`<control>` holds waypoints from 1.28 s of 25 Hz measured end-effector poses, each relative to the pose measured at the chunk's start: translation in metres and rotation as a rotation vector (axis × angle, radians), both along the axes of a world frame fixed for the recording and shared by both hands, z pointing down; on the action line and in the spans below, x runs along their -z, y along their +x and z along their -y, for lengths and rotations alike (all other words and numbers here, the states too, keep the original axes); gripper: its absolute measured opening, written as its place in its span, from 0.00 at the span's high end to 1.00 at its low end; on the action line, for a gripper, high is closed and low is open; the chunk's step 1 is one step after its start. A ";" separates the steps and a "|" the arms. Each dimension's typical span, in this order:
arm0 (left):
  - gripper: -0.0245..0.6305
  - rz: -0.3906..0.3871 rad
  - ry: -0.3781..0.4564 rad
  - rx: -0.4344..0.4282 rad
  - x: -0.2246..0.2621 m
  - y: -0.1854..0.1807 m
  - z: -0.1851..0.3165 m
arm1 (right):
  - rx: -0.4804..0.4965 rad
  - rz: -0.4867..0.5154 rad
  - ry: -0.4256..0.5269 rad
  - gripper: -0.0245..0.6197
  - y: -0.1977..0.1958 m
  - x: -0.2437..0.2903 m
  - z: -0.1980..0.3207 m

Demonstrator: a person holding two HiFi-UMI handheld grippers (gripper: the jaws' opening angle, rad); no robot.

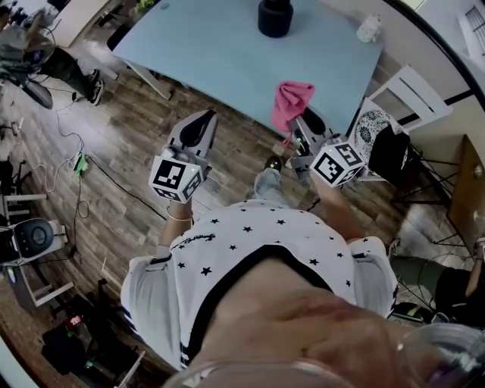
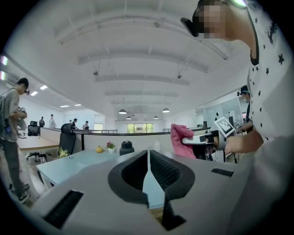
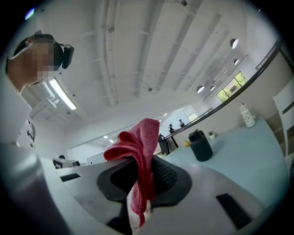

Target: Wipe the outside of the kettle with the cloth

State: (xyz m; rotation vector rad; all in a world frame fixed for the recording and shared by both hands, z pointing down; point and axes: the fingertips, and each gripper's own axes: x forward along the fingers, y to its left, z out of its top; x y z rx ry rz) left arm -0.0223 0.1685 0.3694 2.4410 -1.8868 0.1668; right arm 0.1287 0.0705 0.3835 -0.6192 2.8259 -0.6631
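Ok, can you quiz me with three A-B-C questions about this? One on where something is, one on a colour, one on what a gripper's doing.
1. Where is the kettle? A on the floor; B on the table; C on a chair.
2. What colour is the cloth? A pink; B green; C yellow.
3. What is the right gripper doing? A open, empty; B shut on the cloth; C gripping the kettle.
Answers: 1 B, it stands far back on the table. 2 A, pink in every view. 3 B, the cloth hangs pinched between its jaws.
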 end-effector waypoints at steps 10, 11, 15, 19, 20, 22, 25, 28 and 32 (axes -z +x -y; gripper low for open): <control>0.90 0.001 -0.017 0.012 -0.005 -0.008 0.086 | 0.011 0.017 -0.033 0.85 -0.011 -0.008 0.093; 0.90 0.001 -0.013 0.011 -0.003 -0.008 0.096 | 0.009 0.020 -0.035 0.85 -0.011 -0.008 0.102; 0.90 0.004 -0.011 -0.001 0.000 -0.008 0.144 | -0.006 0.033 -0.051 0.85 -0.009 -0.008 0.145; 0.90 0.011 -0.005 -0.030 0.005 0.000 0.176 | -0.036 0.046 -0.071 0.85 0.000 -0.008 0.174; 0.90 0.013 -0.004 -0.035 0.006 0.000 0.180 | -0.042 0.048 -0.074 0.85 0.001 -0.008 0.178; 0.90 0.014 -0.006 -0.043 0.006 0.001 0.187 | -0.053 0.049 -0.078 0.85 0.003 -0.009 0.185; 0.90 0.013 -0.014 -0.056 0.004 0.006 0.197 | -0.077 0.041 -0.088 0.85 0.010 -0.013 0.198; 0.90 0.006 -0.033 -0.077 -0.001 0.014 0.224 | -0.105 0.031 -0.105 0.85 0.016 -0.017 0.232; 0.90 0.013 -0.041 -0.100 -0.003 0.012 0.246 | -0.130 0.032 -0.135 0.85 0.013 -0.016 0.269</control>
